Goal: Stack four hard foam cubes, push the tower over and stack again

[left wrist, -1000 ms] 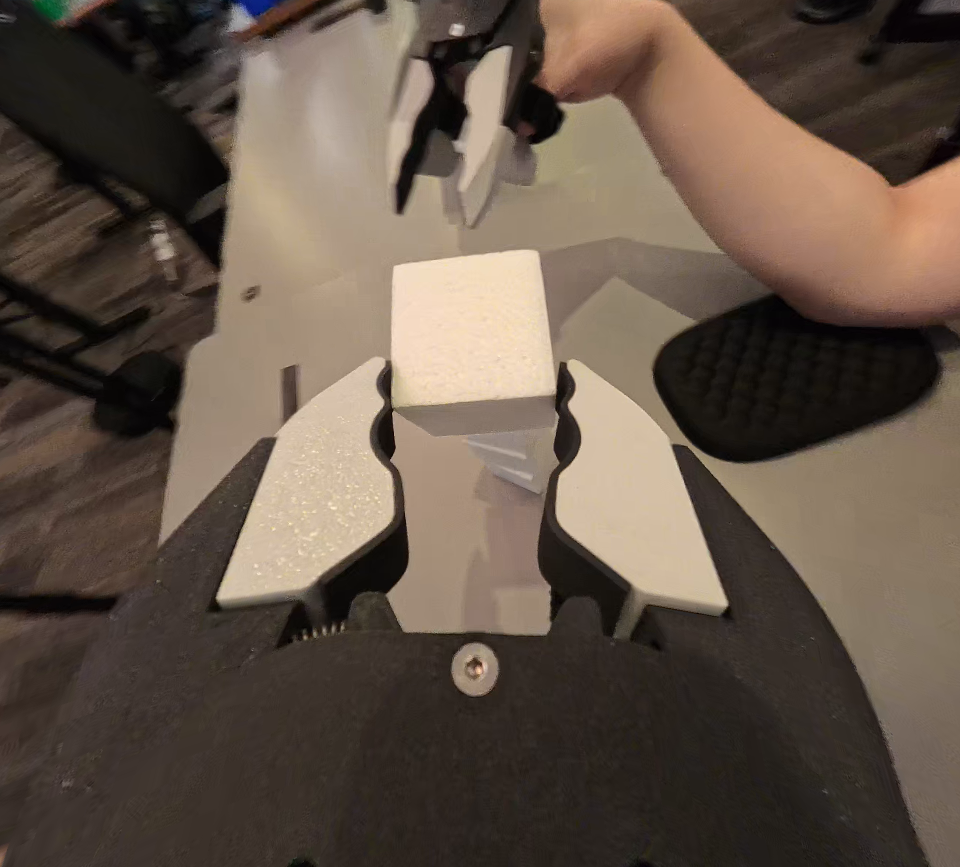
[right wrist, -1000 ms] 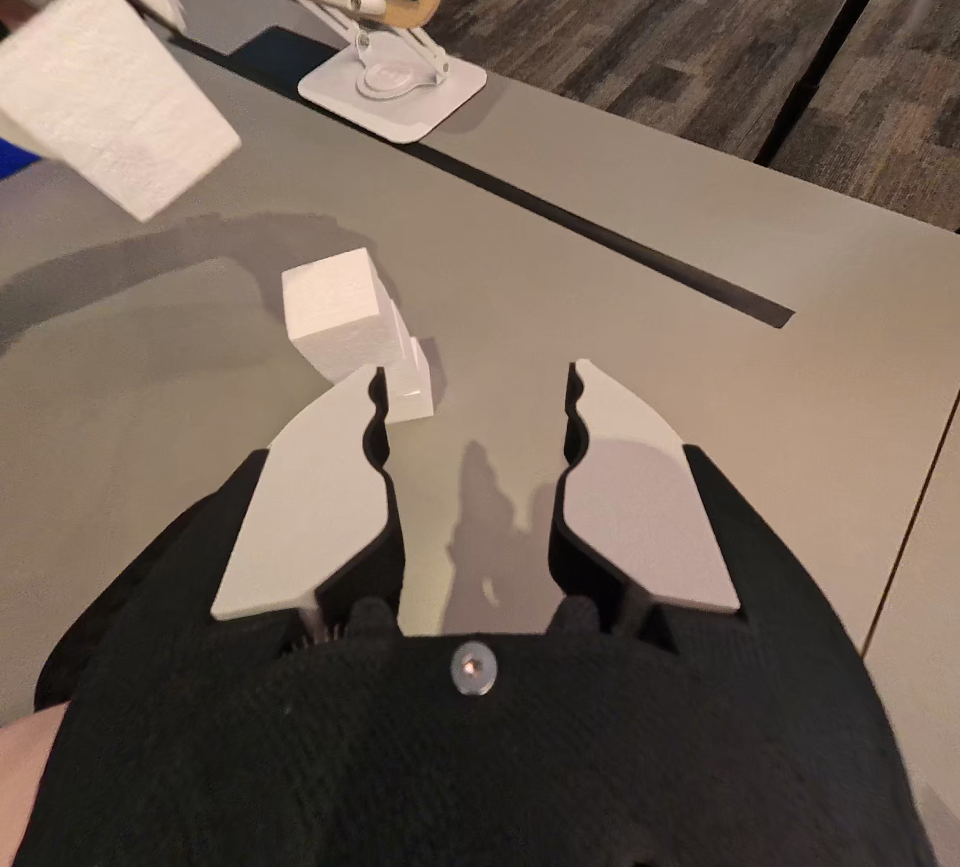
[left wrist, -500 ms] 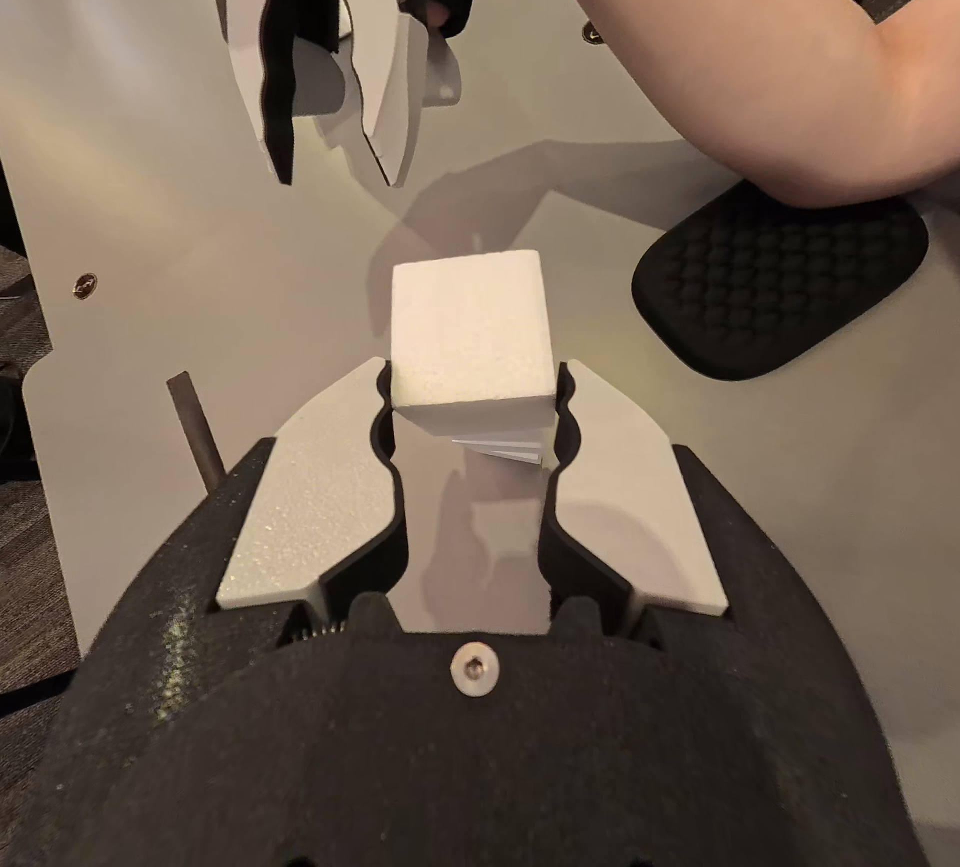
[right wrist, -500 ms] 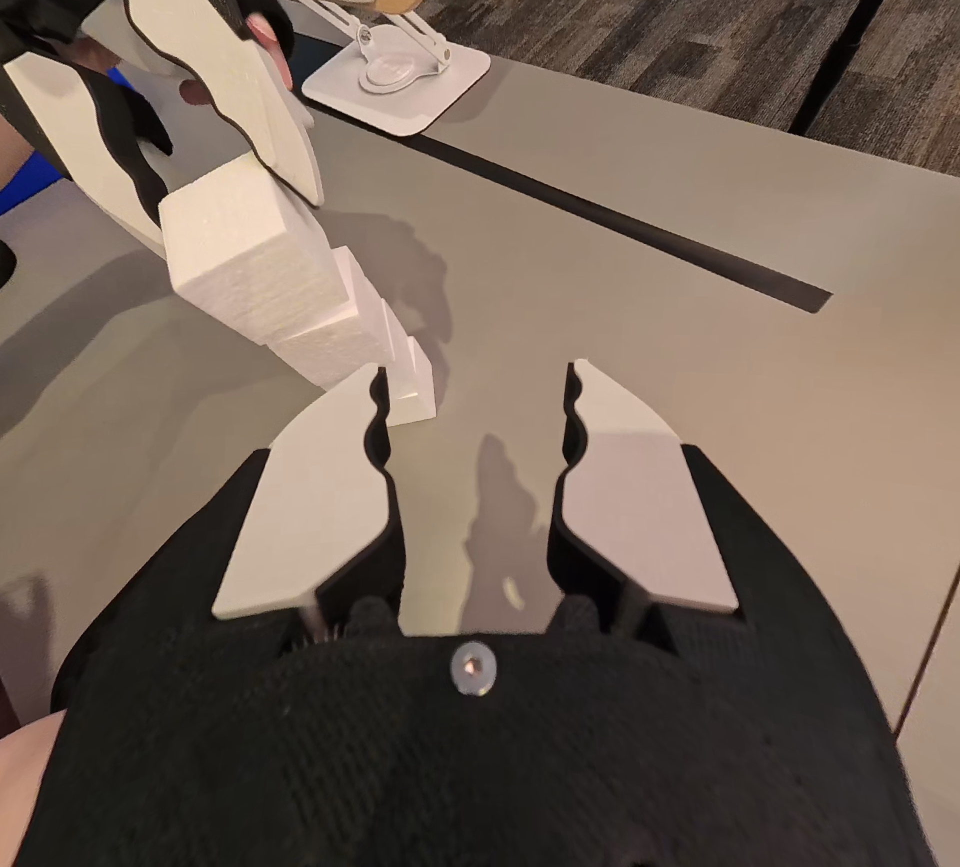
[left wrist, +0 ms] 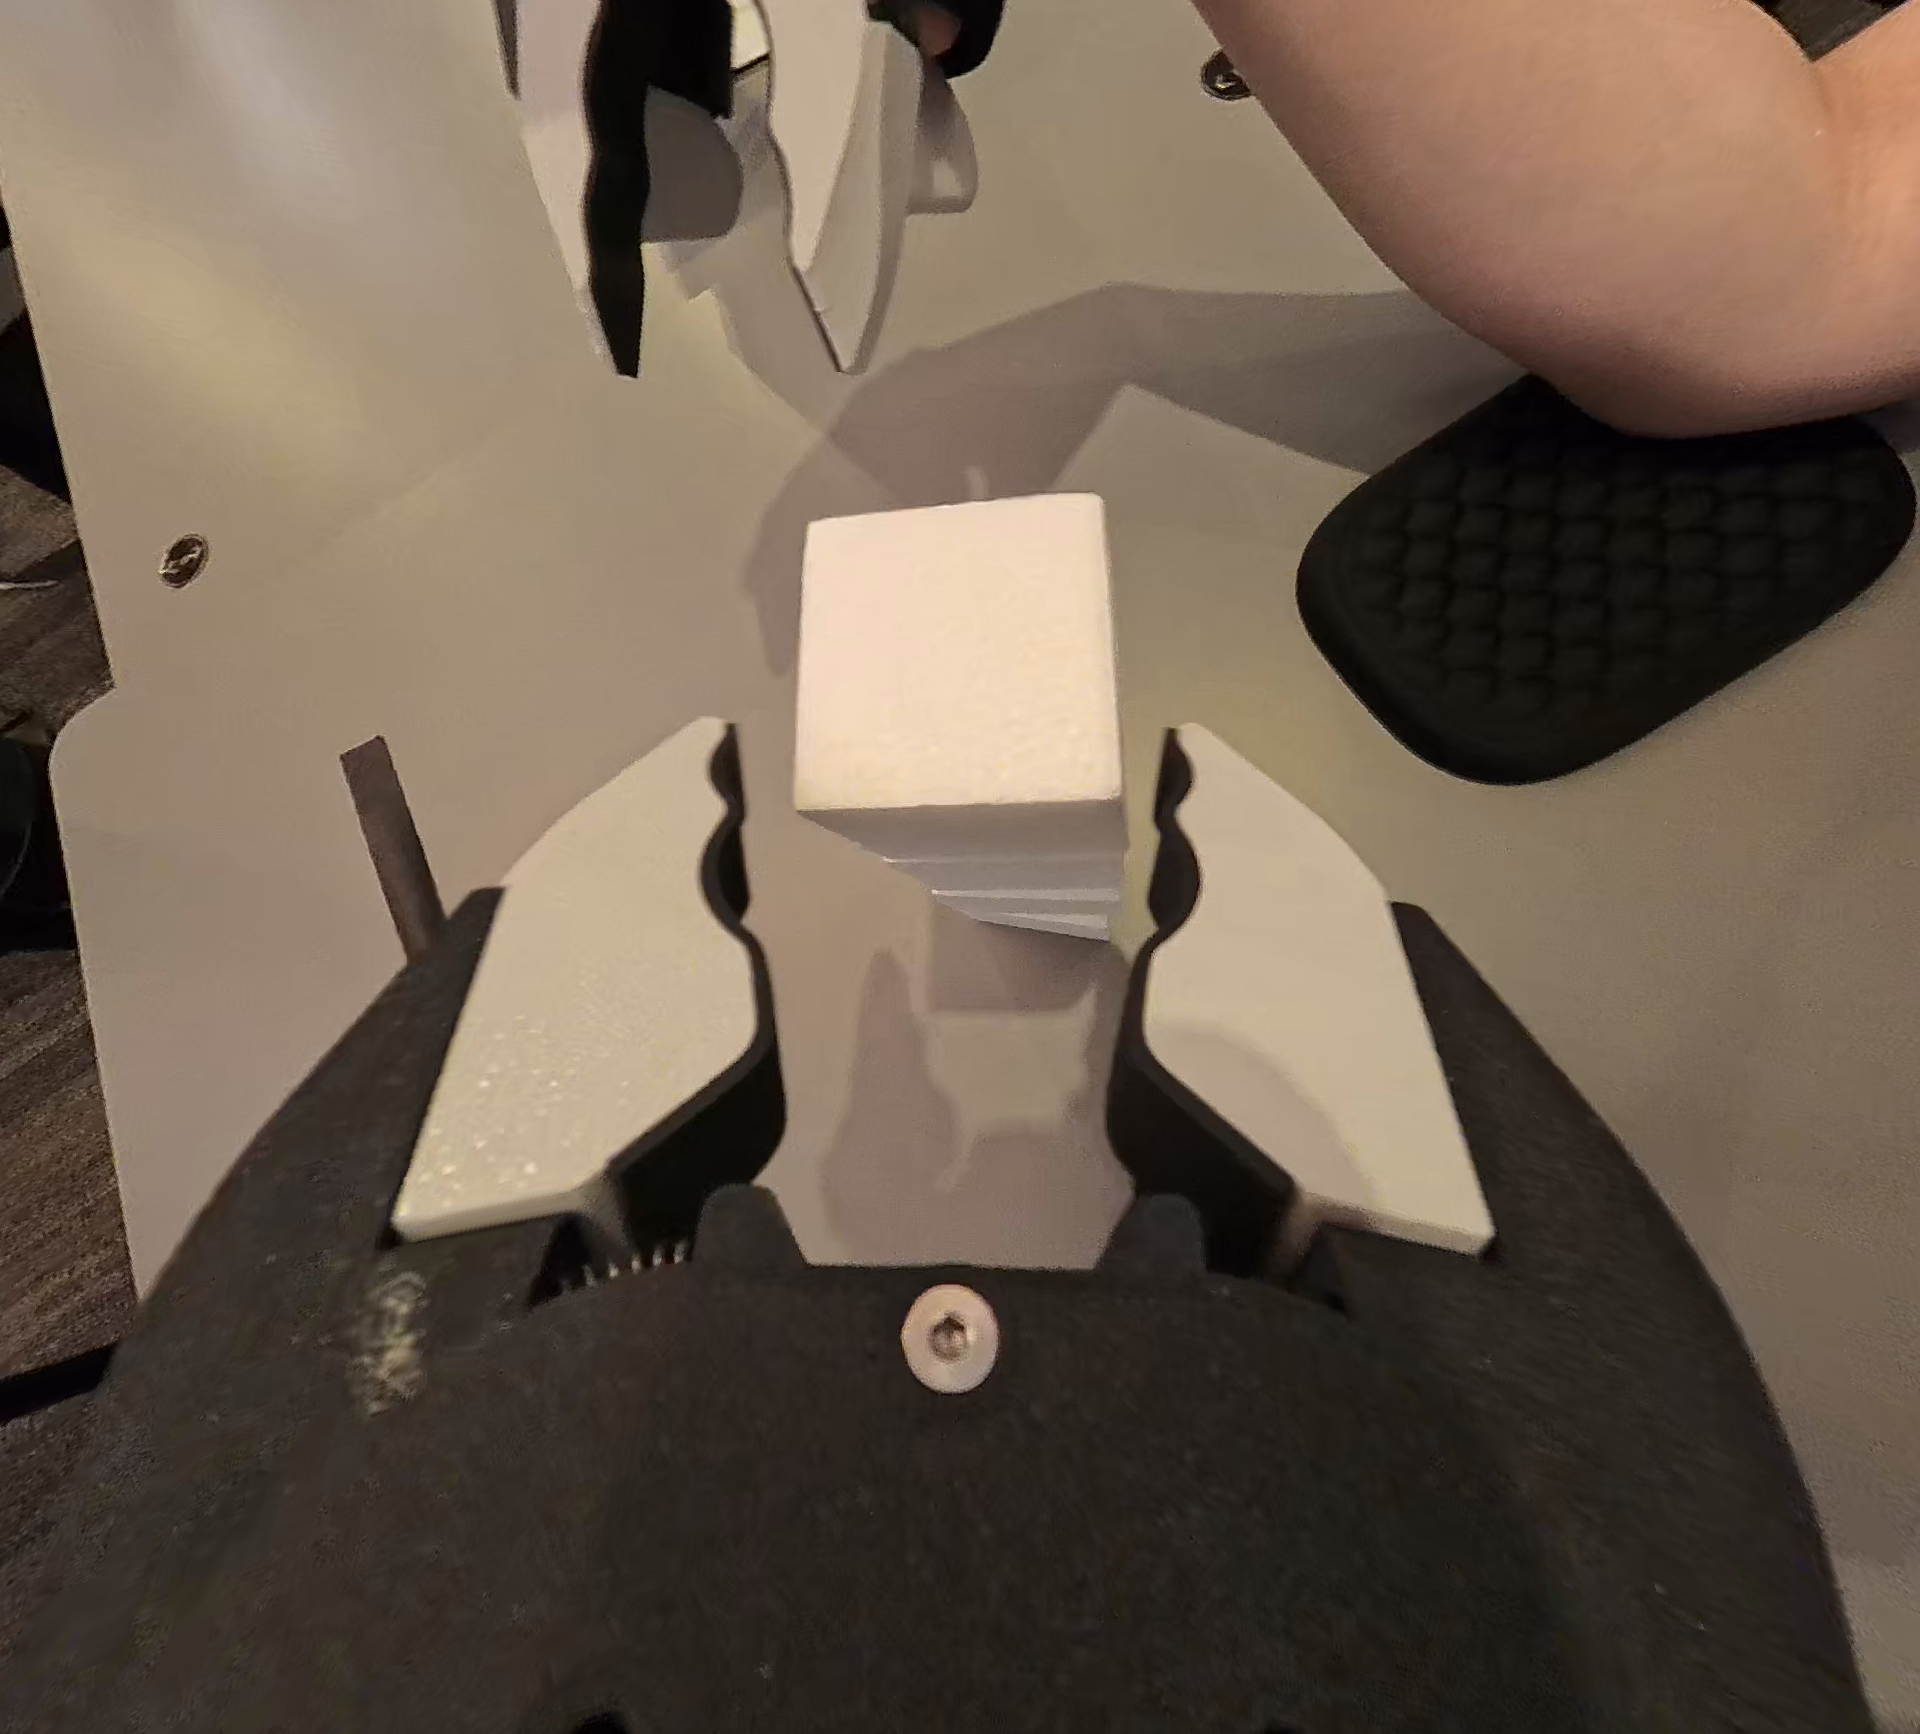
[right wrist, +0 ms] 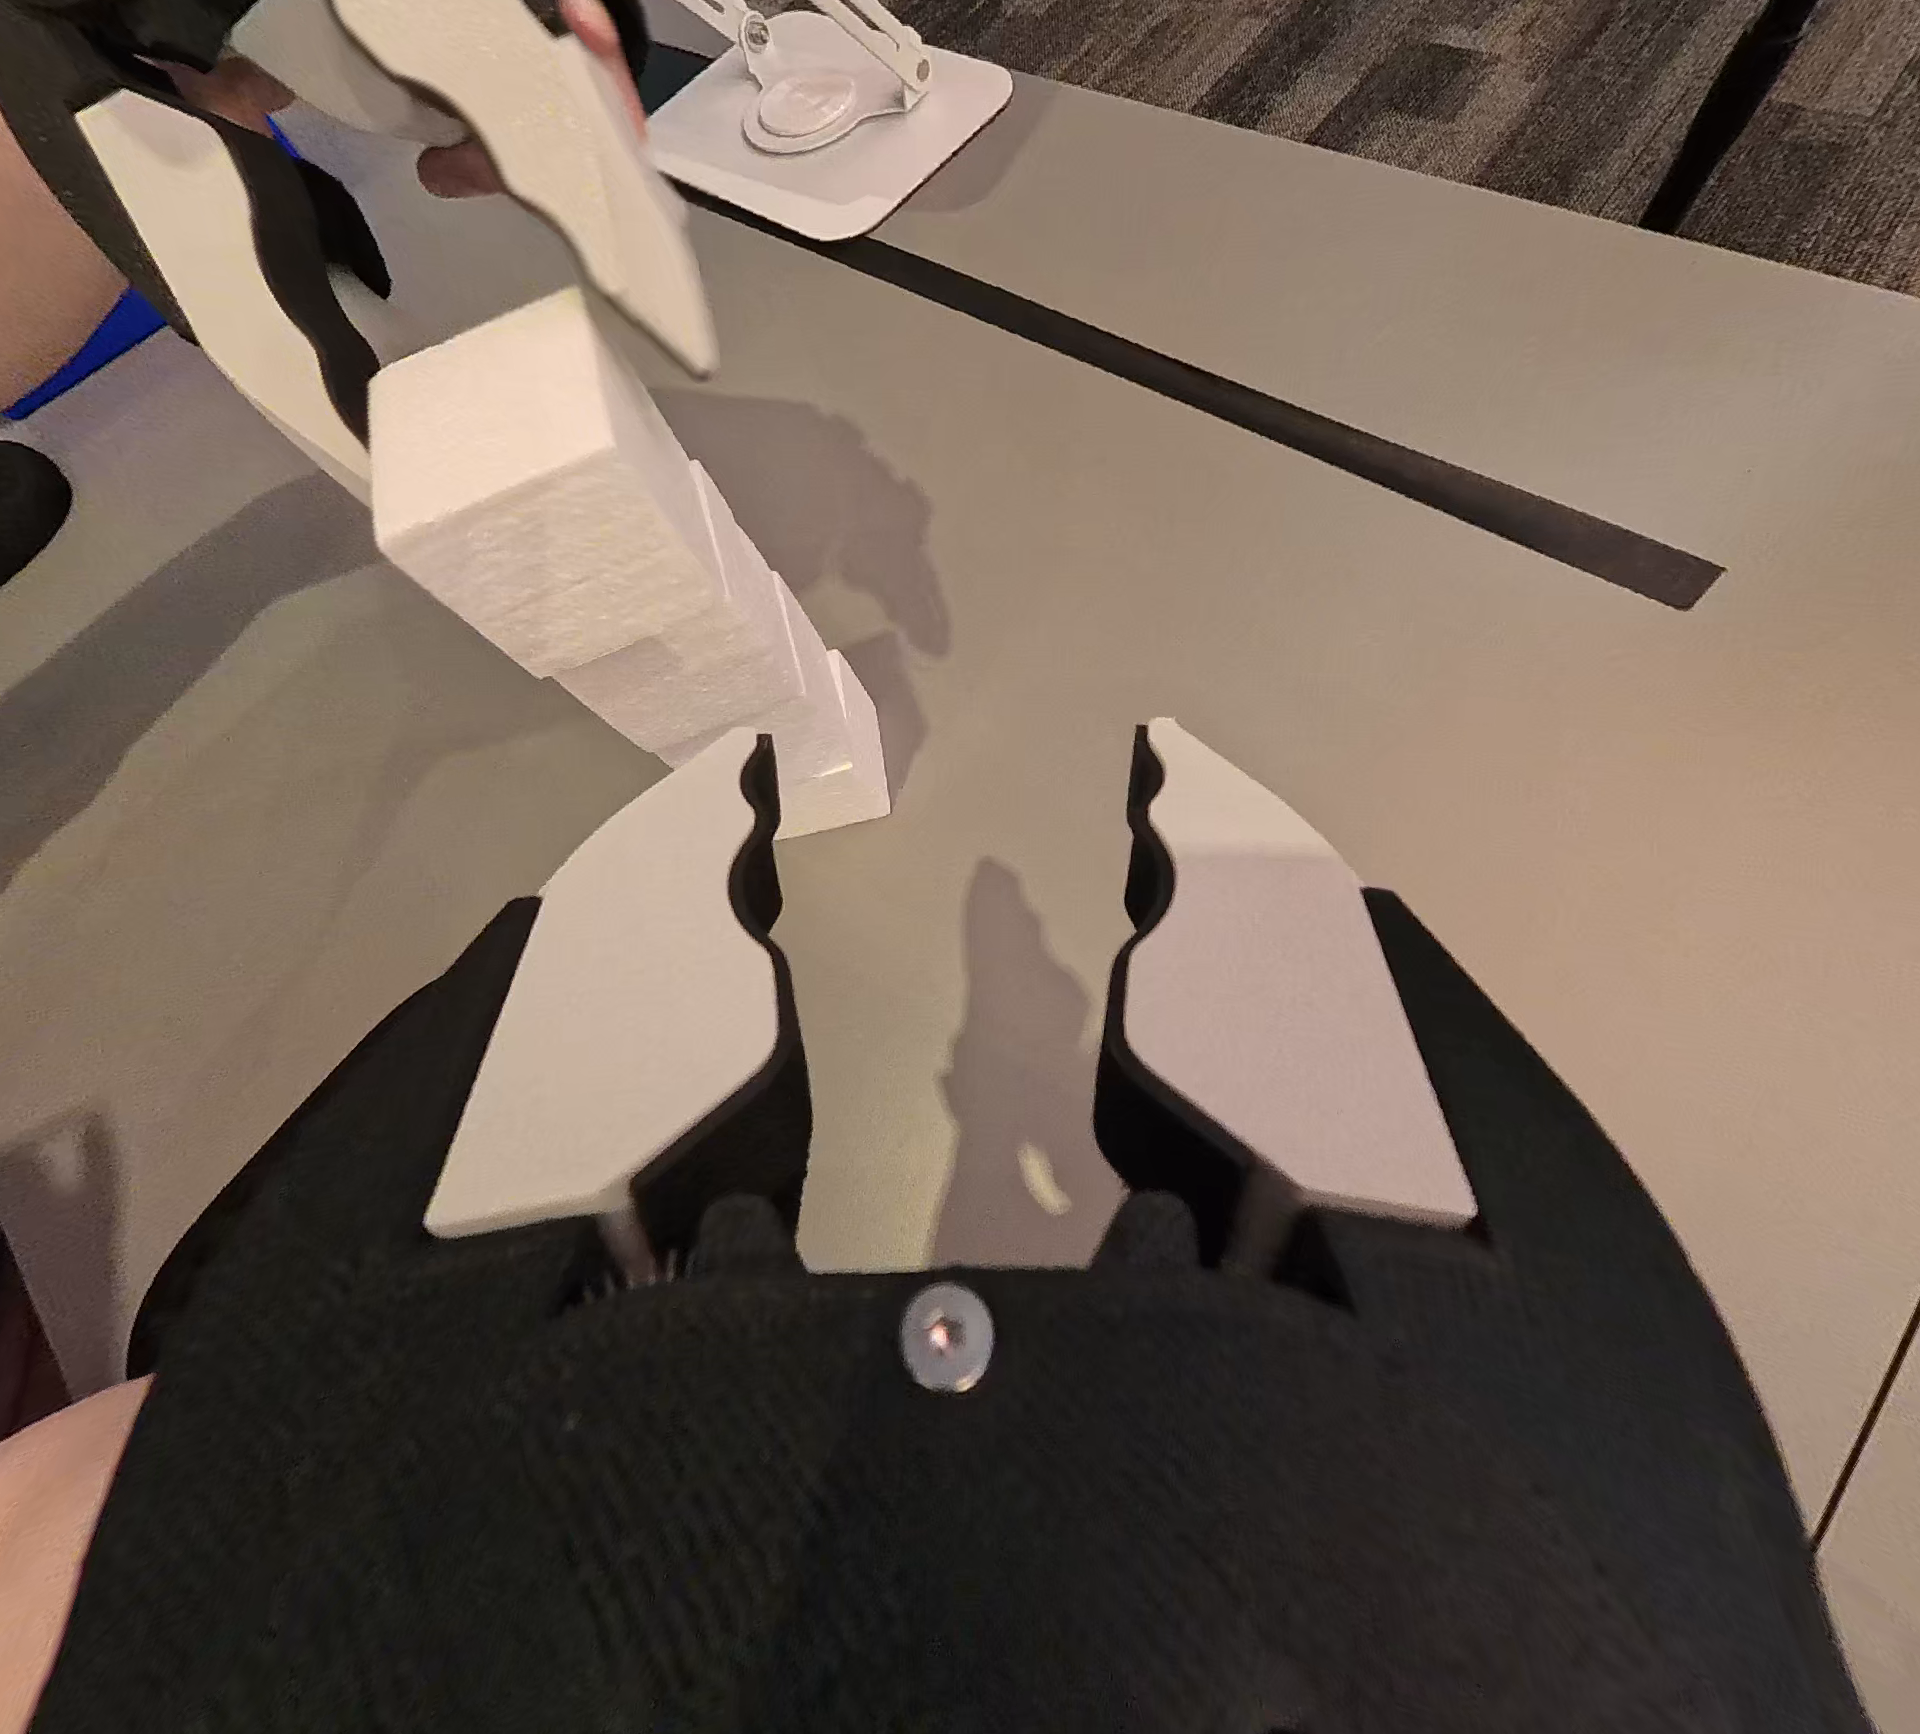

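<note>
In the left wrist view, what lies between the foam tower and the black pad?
Nothing: between the tower and the black pad only bare table shows in the left wrist view.

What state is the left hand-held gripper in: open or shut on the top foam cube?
Open. In its own view, gaps show between its fingers and the top cube, which rests on the stack.

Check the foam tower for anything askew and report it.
The tower of foam cubes is not flush: in the right wrist view each cube sits offset from the one beneath, leaving stepped edges, and the top cube overhangs. The left gripper is open around it, apparently not touching. The right gripper is open and empty.
</note>
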Demonstrator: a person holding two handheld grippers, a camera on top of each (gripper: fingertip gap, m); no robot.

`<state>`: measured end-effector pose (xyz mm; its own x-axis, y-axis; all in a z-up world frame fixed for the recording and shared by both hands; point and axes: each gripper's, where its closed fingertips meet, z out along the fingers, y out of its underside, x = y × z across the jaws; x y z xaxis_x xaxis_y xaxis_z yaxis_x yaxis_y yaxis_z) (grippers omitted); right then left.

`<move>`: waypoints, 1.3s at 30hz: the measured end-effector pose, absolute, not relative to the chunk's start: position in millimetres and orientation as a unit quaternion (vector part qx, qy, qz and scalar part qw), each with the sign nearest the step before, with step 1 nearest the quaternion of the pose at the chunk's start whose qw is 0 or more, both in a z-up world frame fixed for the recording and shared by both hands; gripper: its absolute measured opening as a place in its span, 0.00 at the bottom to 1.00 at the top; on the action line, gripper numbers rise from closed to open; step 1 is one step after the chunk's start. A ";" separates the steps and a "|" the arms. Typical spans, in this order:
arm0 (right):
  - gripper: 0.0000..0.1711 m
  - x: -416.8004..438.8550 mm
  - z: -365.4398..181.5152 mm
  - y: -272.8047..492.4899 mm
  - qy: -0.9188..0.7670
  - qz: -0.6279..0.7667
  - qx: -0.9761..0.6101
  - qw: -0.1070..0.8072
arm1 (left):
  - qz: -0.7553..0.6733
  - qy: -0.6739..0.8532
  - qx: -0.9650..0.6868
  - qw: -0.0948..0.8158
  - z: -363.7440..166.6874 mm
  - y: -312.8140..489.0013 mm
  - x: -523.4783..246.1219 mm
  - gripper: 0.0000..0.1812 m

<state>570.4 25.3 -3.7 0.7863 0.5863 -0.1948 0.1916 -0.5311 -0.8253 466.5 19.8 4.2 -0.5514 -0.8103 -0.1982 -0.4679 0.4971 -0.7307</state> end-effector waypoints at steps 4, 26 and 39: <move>0.39 569.6 -6.8 20.4 -0.224 0.243 -0.850 0.410 | -0.347 0.793 -0.412 0.286 18.1 18.1 462.7 0.53; 0.00 520.1 -85.5 5.7 -0.163 0.176 -0.967 0.080 | -0.118 0.379 -0.704 0.588 67.1 63.7 163.6 0.00; 0.00 381.2 -11.0 23.1 -0.372 0.061 -0.897 0.233 | -0.121 0.353 -0.708 0.600 82.1 62.3 132.4 0.12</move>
<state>381.2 23.1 -11.0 0.7163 0.6949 0.0636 0.6380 -0.6152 -0.4632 132.4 62.3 82.1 0.7214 -0.6450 -0.2520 -0.3540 -0.0308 -0.9347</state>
